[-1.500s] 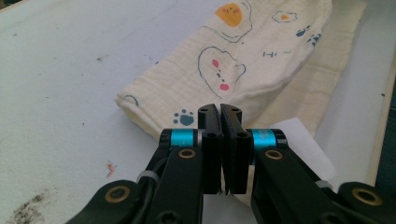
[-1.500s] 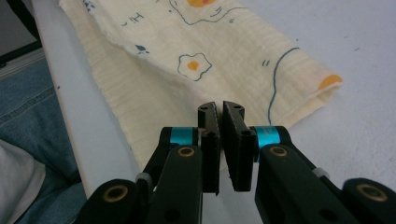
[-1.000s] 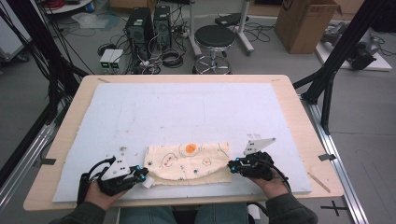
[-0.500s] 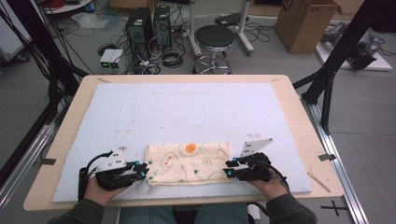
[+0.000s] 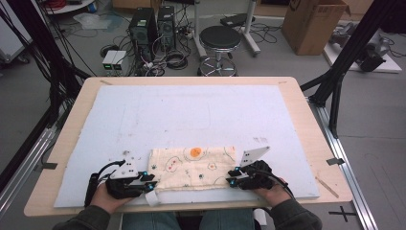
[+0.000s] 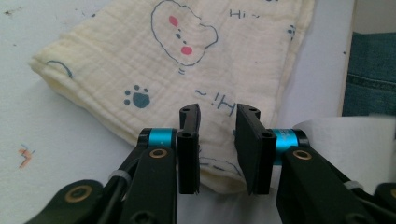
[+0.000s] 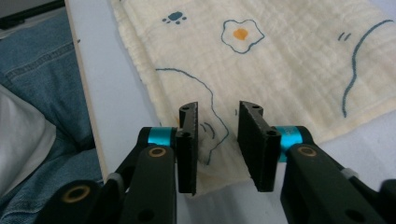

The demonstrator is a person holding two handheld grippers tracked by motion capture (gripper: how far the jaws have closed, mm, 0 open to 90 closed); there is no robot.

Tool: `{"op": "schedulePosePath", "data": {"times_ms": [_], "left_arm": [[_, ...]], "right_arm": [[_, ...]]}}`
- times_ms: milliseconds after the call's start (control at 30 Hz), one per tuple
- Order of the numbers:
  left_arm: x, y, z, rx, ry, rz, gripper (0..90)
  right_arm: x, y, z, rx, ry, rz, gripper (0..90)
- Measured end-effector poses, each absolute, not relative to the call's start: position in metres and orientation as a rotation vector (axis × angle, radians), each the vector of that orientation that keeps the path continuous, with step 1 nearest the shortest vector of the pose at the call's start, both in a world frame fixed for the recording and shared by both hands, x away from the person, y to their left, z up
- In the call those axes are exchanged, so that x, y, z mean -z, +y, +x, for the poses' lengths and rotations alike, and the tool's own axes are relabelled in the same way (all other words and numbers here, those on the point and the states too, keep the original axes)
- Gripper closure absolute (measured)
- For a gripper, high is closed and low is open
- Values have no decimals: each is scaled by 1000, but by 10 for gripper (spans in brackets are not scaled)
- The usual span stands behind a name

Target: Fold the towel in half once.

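1. My left gripper (image 5: 149, 184) has its jaws a narrow way apart; they have just been opening. In the left gripper view the near left corner of the folded cloth (image 6: 187, 70) lies between and under the pads, which do not press it.
2. My right gripper (image 5: 233, 178) stands the same: jaws narrowly parted, just now closing a little. In the right gripper view the cloth's (image 7: 280, 60) near right corner sits in the gap, and the pads are clear of the fabric.
3. My left hand (image 5: 103, 195) and right hand (image 5: 268, 189) rest at the table's near edge, one at each end of the cloth.
4. The cloth (image 5: 194, 167) is cream, printed with paw marks, a fried egg and blue outlines. It lies flat, folded into a long strip on the white mat (image 5: 191, 115), close to the mat's near edge, at about its middle.
5. The mat covers most of the wooden table (image 5: 311, 124); my blue jeans (image 7: 42, 70) show just below the table's near edge.
6. Beyond the cloth and the table's far edge, on the floor, stand a black stool (image 5: 220, 38), computer towers (image 5: 153, 24) and a cardboard box (image 5: 311, 24).
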State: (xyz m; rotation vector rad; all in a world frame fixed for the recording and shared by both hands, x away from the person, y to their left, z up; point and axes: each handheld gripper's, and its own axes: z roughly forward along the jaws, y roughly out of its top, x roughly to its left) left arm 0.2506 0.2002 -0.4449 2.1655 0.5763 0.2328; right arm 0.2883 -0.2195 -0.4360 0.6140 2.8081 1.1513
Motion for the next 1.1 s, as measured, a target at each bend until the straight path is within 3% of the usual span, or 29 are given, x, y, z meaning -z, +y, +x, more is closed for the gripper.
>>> {"op": "schedulePosePath", "data": {"times_ms": [167,300,1100], "left_arm": [[446,199,249,-232,556,2171,841],[445,199,249,-239,556,2171,865],[435,204,246,-268,541,2117,871]], "right_arm": [[436,-219,288,-1146,2817,620,806],[435,-218,289,-1148,2828,631,856],[425,-226,288,-1302,2776,650,860]]}}
